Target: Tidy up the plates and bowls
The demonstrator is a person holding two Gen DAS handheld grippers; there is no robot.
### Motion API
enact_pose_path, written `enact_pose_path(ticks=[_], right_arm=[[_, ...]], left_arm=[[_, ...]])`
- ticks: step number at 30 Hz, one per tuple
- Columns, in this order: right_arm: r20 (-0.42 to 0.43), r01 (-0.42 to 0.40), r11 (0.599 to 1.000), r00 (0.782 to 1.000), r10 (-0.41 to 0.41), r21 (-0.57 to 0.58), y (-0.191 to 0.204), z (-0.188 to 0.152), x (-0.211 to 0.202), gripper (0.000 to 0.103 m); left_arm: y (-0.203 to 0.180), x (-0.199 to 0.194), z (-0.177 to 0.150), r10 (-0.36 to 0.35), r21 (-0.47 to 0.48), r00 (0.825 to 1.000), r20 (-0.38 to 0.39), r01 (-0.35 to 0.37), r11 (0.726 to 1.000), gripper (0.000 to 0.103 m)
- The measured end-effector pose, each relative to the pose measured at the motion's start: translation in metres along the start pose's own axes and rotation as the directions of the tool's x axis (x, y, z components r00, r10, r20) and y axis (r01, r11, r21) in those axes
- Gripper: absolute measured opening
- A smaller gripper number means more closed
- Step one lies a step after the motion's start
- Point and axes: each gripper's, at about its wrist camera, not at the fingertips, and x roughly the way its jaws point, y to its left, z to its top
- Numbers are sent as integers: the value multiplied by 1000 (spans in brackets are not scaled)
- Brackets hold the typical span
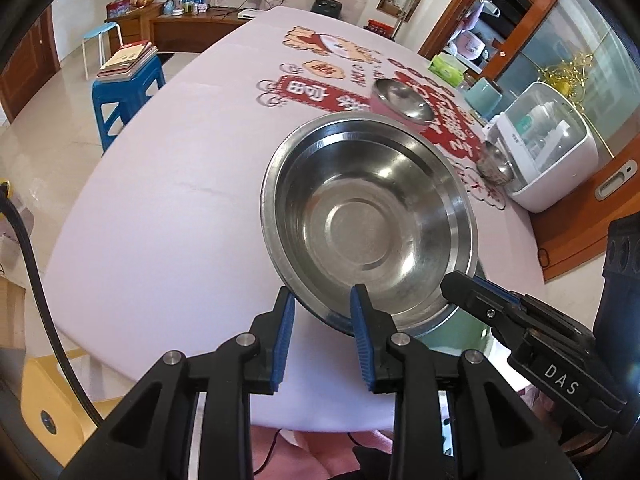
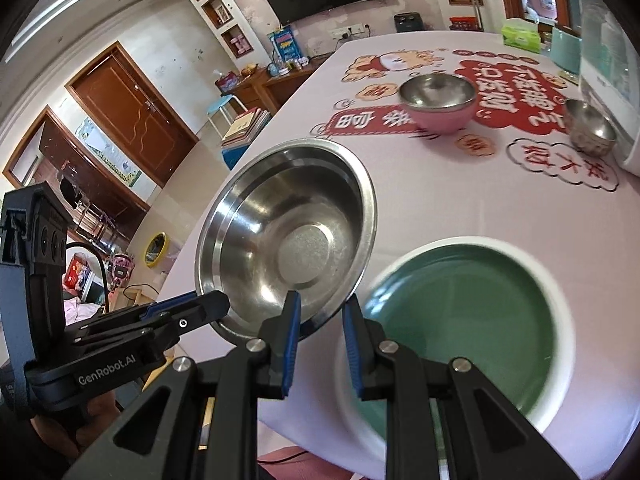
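Both grippers held the big steel bowl (image 1: pixel 370 220) together, lifted and tilted above the worktop (image 1: pixel 168 184). The left gripper (image 1: pixel 320 300) had its jaws clenched on the near rim, one blue pad outside the wall and one inside; the right gripper (image 2: pixel 318 308) gripped the rim a bit further round in the same way. The bowl hung just beside and partly over the green plate (image 2: pixel 460 320) w/ white rim, which lay flat at the near edge of the worktop. Further back stood the pink bowl (image 2: pixel 438 104) w/ steel inside, and the small steel bowl (image 2: pixel 590 128) near a white appliance (image 1: pixel 548 152), both well apart from the lifted one. The step in hand was probably to bring the big bowl to a place for stacking, maybe onto the plate. Risks, as I judge: the rim is thin, smooth metal, so the pads can slip if the 2 hands pull apart or twist differently, and the bowl would drop on the plate, which could chip. Also the plate sat close to the worktop edge, so a knock from the bowl's bottom or a gripper could push it off. If the bowl is set down tilted, it may rock and slide.
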Motion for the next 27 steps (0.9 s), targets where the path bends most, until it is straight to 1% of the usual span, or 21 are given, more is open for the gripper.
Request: enact_pose_path(ticks=[4, 7, 14, 22, 27], right_arm=[[-23, 7, 1000, 1000, -6, 12, 18, -7, 12, 21], [-40, 20, 999, 999, -19, 26, 29, -13, 21, 21], [-79, 67, 993, 995, -60, 94, 37, -29, 39, 22], [-120, 129, 974, 987, -108, 184, 33, -45, 49, 22], [-131, 152, 966, 983, -127, 211, 32, -51, 52, 23]], left_arm=[[25, -1, -2, 0, 2, 1000, -28, 0, 1000, 27], [36, 2, -2, 2, 11, 999, -50, -1, 1000, 27], [60, 18, -4, -13, 43, 992, -128, 18, 999, 28], [65, 45, -7, -32, 96, 971, -237, 56, 994, 30], [59, 54, -7, -11, 154, 966, -259, 52, 987, 30]])
